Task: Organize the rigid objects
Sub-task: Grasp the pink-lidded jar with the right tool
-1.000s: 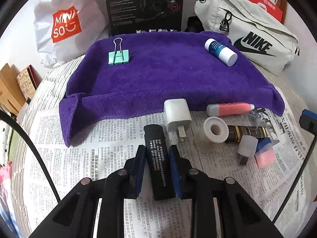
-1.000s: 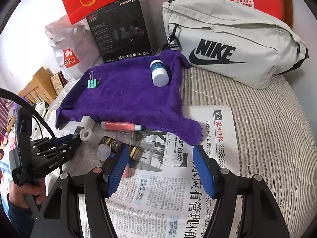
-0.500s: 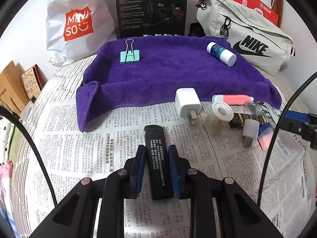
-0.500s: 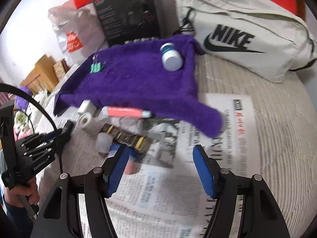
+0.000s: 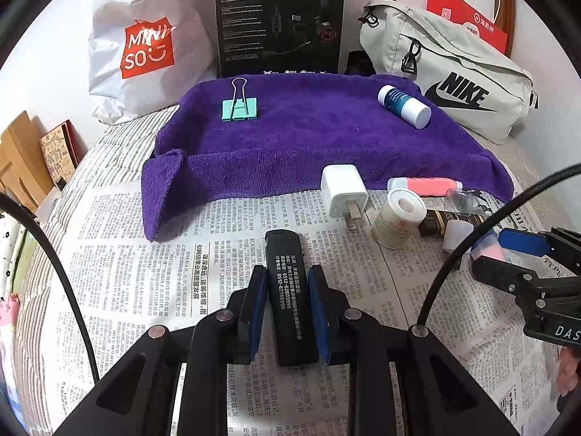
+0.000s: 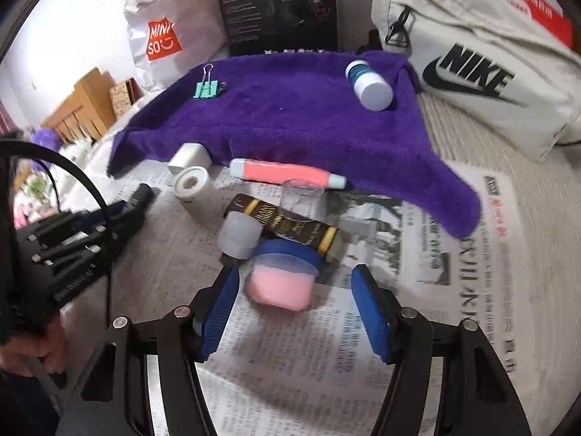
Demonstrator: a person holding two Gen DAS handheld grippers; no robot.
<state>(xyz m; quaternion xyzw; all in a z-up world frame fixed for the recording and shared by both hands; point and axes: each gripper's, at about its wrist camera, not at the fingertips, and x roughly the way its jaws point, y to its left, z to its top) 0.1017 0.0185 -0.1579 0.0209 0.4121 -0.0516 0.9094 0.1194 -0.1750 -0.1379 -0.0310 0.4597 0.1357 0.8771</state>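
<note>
1. Newspaper covers the bed, with a purple towel behind it.
2. Left gripper jaws clamp a black lighter in front of the towel.
3. Right gripper jaws are closing around a pink jar, not yet pressing it.

- White plastic bag: orange panel printed "MINI SO" with a smile mark.
- Black box standing behind the purple towel: "HECATE" at top right, "G2" in red at top left; small print below illegible.
- Grey pouch bag: black "NIKE" with swoosh.
- Black bar: white Chinese lines and numbers "0512-62805999" and "0512-62766999".
- Hand-held gripper body at right edge of the left wrist view: white letters "DAS", cut off.
- Newspaper: Chinese print; the date "2016" is legible.
- Red paper bag: white Chinese logo, not legible.
</note>
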